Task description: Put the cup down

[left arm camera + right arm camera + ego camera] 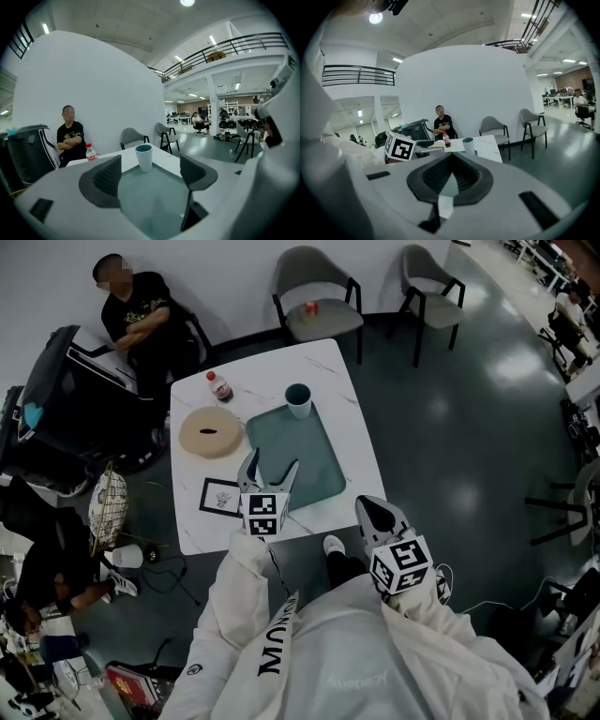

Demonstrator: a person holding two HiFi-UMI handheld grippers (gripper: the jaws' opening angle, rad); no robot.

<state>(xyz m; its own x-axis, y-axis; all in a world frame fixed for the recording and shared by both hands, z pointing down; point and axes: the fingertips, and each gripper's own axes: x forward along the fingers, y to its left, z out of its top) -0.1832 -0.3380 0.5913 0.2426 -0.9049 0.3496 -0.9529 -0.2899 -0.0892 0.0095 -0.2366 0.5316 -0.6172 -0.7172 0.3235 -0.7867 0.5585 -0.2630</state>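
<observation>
A white cup with a dark teal inside stands upright at the far edge of a teal tray on the white table. My left gripper hovers over the tray's near end, well short of the cup, jaws open and empty. In the left gripper view the cup stands beyond the left gripper, apart from both pads. My right gripper hangs off the table's front right corner. Its jaws are shut with nothing between them in the right gripper view; the cup shows far off.
A small red-labelled bottle and a round tan ring sit left of the tray; a black-framed card lies near the front edge. A seated person is beyond the table's left corner. Two grey chairs stand behind.
</observation>
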